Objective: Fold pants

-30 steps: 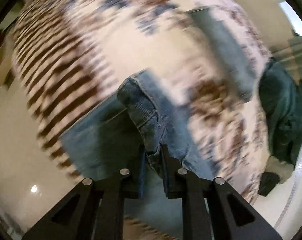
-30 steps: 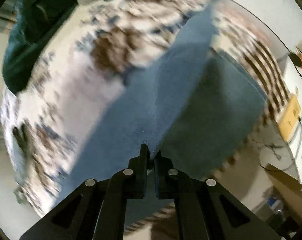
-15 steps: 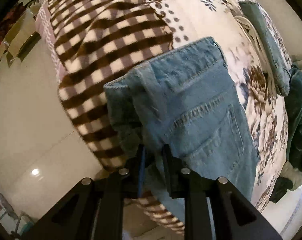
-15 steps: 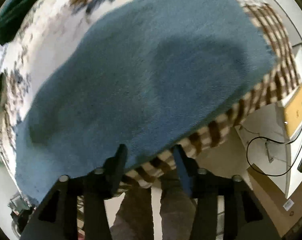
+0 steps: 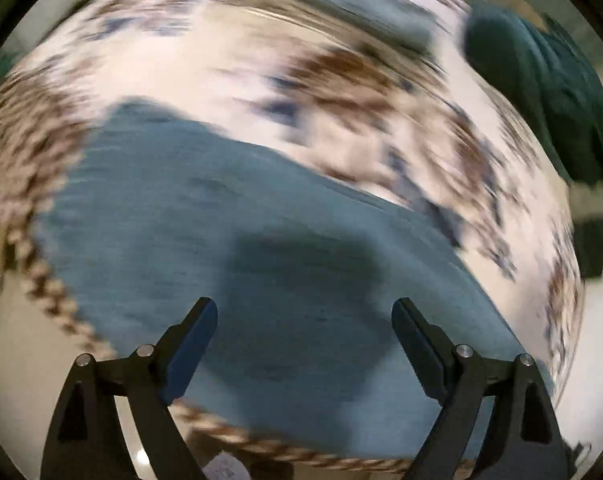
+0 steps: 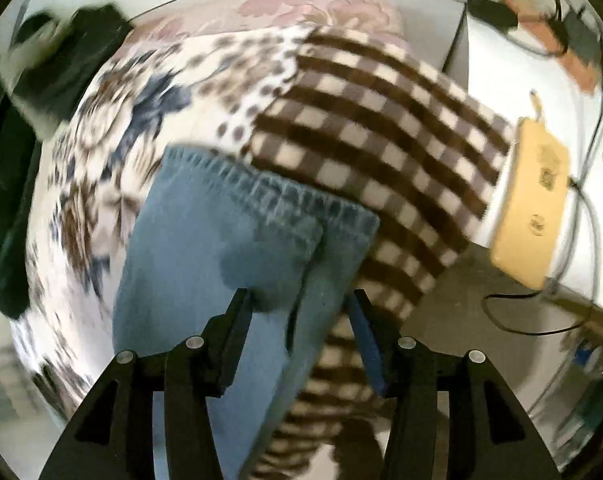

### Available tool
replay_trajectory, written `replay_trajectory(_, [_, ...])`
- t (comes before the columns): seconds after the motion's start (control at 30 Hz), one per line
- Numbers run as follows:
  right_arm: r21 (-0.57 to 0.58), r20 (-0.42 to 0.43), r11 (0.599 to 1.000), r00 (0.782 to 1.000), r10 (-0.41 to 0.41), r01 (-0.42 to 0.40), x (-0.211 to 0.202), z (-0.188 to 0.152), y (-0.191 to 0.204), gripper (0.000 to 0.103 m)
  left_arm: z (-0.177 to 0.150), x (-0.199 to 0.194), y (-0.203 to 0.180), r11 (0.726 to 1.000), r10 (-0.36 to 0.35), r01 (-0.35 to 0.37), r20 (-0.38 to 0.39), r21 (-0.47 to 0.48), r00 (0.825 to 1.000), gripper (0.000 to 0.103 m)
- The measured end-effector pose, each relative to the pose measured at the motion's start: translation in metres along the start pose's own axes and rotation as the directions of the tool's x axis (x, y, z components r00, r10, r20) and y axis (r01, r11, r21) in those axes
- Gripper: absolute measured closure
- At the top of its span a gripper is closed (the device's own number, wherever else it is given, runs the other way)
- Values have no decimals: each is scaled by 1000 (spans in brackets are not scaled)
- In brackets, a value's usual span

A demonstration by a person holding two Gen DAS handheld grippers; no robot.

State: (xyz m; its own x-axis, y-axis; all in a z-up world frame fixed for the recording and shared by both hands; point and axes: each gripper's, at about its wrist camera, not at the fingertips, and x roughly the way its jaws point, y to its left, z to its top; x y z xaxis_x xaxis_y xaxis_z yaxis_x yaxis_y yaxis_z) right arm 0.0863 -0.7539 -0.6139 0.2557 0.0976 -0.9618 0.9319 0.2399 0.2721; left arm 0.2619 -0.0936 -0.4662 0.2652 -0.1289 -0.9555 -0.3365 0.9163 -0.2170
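— Below both my grippers, what lies there?

— A bed under a patterned blanket [image 6: 341, 92], checked brown on one side, flowered on the other. On it lie the blue jeans [image 6: 221, 232], flat, their elastic hem just ahead of my right gripper [image 6: 299, 302] and their length running back beneath it.

— And the left?

— My left gripper [image 5: 303, 312] hangs over the denim [image 5: 205, 216], which stretches slantwise ahead of it toward the left; that view is blurred. Its jaws have just been opening and stand wide apart, nothing pinched.

— The right jaws?

— Parted too, having just opened, straddling the cloth without pressing it.

— Anything else?

— A dark green garment [image 5: 541, 92] far ahead to the right of my left gripper.
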Motion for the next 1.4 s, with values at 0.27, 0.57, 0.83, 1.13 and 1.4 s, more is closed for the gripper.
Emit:
replay_trajectory(0.27, [-35, 82, 997, 994, 71, -69, -3, 2, 15, 91, -22, 41, -120, 971, -59, 76, -78, 228, 995, 14])
replay_trajectory(0.57, [-261, -14, 944, 977, -215, 204, 21, -10, 3, 50, -40, 76, -114, 966, 47, -7, -146, 260, 988, 14])
replay_trajectory(0.83, [-397, 21, 909, 991, -133, 130, -43, -48, 87, 50, -43, 73, -80, 979, 63, -27, -175, 201, 983, 14])
replay_trajectory(1.13, [-771, -141, 624, 922, -361, 126, 102, -135, 244, 49, -47, 68, -63, 975, 112, -80, -143, 209, 983, 14])
replay_trajectory(1.4, [-741, 136, 629, 970, -201, 234, 48, -126, 241, 103, -62, 77, -42, 972, 111, -78, -141, 221, 984, 14])
